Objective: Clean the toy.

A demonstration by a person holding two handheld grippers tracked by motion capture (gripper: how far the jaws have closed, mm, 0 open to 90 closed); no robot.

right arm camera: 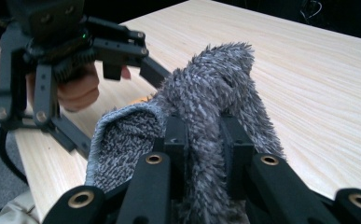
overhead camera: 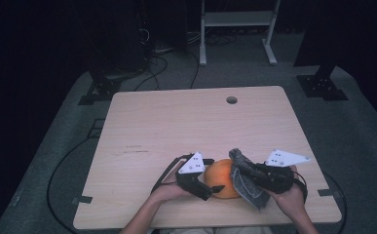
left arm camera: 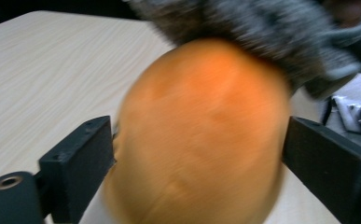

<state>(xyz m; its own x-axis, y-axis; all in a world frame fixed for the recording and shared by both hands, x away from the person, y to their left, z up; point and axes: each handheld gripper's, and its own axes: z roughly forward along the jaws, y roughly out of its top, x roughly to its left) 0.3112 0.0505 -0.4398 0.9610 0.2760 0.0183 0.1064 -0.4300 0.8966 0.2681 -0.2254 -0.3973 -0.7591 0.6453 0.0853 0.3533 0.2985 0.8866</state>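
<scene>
An orange ball [overhead camera: 221,179] rests near the front edge of the wooden table [overhead camera: 176,122], sitting between the wide-spread jaws of the left gripper [overhead camera: 210,189], whose pads stand just off its sides. Draped against the ball's right flank is a grey fuzzy cloth [overhead camera: 247,180], pinched tight in the closed jaws of the right gripper [overhead camera: 242,171], held close beside the ball.

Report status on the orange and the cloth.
Left gripper fingers open around orange. Right gripper shut on grey fuzzy cloth, cloth against orange. Table otherwise unobstructed.
</scene>
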